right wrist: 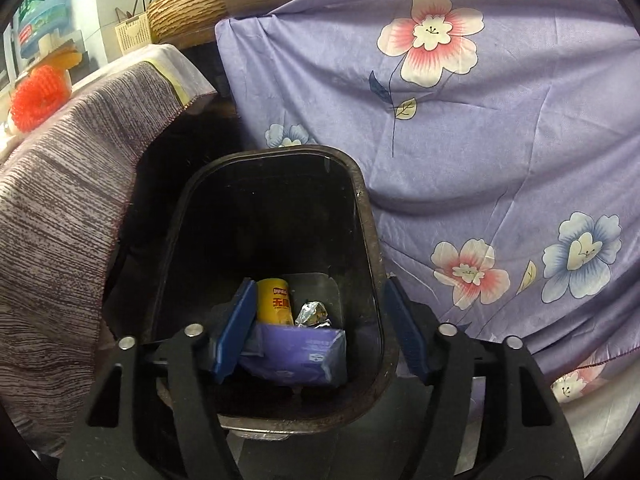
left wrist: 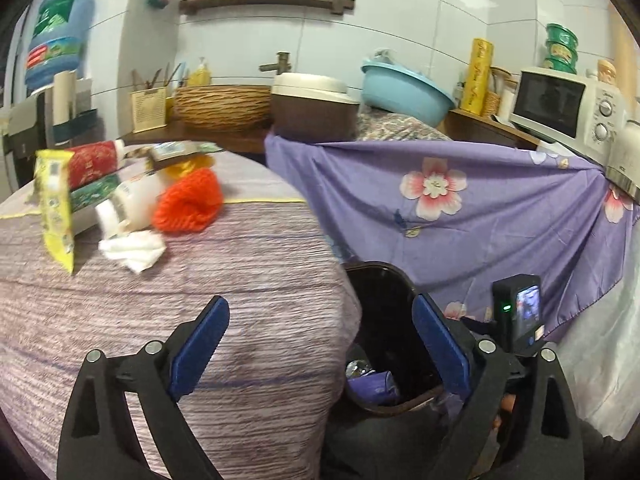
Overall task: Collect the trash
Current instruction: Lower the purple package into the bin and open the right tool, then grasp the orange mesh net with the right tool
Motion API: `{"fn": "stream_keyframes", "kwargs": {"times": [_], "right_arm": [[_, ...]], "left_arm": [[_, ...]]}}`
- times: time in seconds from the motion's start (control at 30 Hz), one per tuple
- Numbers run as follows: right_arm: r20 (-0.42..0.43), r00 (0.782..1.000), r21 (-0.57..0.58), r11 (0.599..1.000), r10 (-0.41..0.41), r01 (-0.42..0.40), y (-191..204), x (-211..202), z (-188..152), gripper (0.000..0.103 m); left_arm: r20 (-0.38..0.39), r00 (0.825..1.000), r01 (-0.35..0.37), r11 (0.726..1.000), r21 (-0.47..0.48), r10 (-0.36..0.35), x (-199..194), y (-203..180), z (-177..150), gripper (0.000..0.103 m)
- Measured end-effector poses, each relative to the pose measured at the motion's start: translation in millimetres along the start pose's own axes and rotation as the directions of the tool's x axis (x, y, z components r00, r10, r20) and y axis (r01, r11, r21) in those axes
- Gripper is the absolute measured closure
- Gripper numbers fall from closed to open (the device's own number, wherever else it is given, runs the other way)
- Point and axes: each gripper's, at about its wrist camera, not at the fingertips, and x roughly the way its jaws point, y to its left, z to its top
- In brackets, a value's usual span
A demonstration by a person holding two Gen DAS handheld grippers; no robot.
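The bench (left wrist: pixel 240 280), under a striped cloth, carries wrappers (left wrist: pixel 56 204), a bottle (left wrist: pixel 128 200) and a crumpled tissue (left wrist: pixel 134 250). Beside it, the bin (right wrist: pixel 368 240) holds 1 purple packet (right wrist: pixel 304 356), 1 yellow can (right wrist: pixel 274 300) and 1 foil scrap (right wrist: pixel 312 314). The left hand-held gripper (left wrist: pixel 320 356) is open and empty over the bench edge; the right hand-held gripper (right wrist: pixel 320 332) is open and empty over the bin.

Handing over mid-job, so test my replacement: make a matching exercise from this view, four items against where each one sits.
Items:
1. yellow can
2. crumpled white tissue
3. blue basin
4. orange yarn

Places:
A. on the striped tablecloth, behind the tissue
B. inside the dark bin
C. on the back counter, left of the microwave
D. on the striped tablecloth, near its front edge

Pairs: 1-B, 2-D, 3-C, 4-A
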Motion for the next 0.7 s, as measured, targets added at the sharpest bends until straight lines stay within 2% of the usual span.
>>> {"fn": "stream_keyframes", "kwargs": {"times": [0.3,0.47,0.7], "right_arm": [[0.054,0.996,0.009,0.998,0.069,-0.070,9,-35,16,0.032],[0.109,0.987,-0.045,0.992,0.122,-0.118,37,-60,34,0.032],[0.149,0.951,-0.151,0.956,0.272,-0.250,100,-86,63,0.025]], "left_arm": [[0.002,0.995,-0.096,0.994,-0.048,0.096,-21,40,-4,0.007],[0.009,0.986,-0.165,0.984,-0.066,0.166,-37,63,-4,0.006],[0.019,0.967,-0.252,0.962,-0.109,0.256,-60,98,-3,0.006]]}}
